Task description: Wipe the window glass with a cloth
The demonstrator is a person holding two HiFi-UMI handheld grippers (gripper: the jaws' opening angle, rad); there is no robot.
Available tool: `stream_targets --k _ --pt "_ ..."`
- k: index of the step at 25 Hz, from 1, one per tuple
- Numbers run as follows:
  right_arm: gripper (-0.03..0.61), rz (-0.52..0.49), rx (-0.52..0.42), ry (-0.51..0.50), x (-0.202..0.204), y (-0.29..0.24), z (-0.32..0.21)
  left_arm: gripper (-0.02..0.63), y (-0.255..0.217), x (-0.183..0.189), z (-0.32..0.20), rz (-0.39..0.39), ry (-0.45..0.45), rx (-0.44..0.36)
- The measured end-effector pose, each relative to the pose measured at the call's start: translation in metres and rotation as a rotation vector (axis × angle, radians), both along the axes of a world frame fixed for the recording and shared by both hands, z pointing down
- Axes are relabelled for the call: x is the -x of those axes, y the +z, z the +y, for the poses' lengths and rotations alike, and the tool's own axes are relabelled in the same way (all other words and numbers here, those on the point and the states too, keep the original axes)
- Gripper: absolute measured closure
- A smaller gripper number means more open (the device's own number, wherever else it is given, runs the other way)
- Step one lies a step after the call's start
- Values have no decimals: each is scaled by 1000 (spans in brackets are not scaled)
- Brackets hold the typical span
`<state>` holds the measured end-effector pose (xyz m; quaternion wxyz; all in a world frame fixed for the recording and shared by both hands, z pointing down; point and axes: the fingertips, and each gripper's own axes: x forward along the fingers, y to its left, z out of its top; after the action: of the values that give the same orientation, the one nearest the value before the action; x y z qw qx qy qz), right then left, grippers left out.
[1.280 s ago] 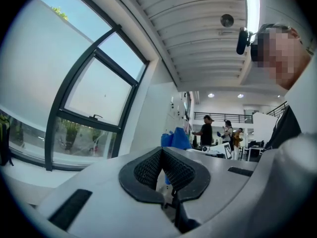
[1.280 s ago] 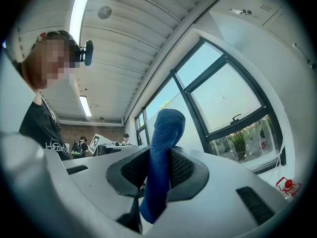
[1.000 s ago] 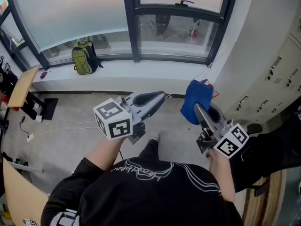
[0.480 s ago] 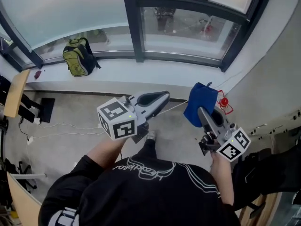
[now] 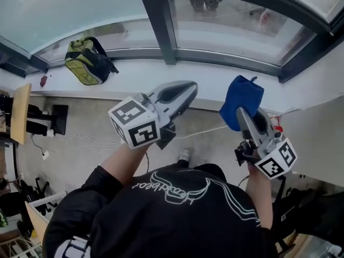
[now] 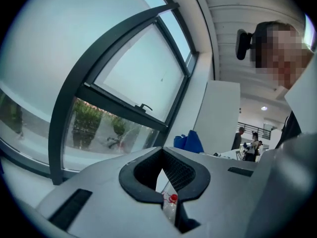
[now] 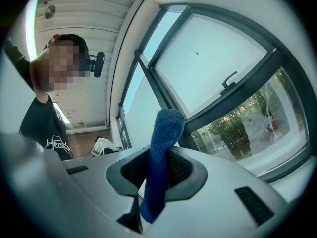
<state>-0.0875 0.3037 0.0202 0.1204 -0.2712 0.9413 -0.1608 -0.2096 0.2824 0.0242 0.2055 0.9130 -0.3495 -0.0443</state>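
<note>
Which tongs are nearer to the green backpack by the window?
Left. The left tongs sit to the right of the backpack in the head view; the right tongs, shut on the blue cloth, are even farther right.

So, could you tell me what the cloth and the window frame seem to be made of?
Cloth: blue, likely microfibre or terry; fuzzy, matte nap. Frame: dark, probably painted metal; smooth, slim bars.

Bright daylight through window (image 5: 226,31), fisheye-bent edges, dark corners, background perhaps slightly soft
</note>
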Motion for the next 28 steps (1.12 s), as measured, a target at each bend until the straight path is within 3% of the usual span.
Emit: stream_targets --k 4,11,16,23,28 --pt "515 9 -3 -28 -1 25 -56 607 25 -5 -57 -33 -54 3" --pt "515 -10 80 -104 3 80 -193 607 54 -6 -163 -74 -177 45" --pt "515 48 62 -154 22 108 -260 607 83 5 -222 -52 -249 57" --pt "515 60 49 -179 90 151 -332 607 135 56 -280 -82 -330 47" --pt "515 130 -93 -167 149 151 -362 607 147 104 -304 -43 -382 48"
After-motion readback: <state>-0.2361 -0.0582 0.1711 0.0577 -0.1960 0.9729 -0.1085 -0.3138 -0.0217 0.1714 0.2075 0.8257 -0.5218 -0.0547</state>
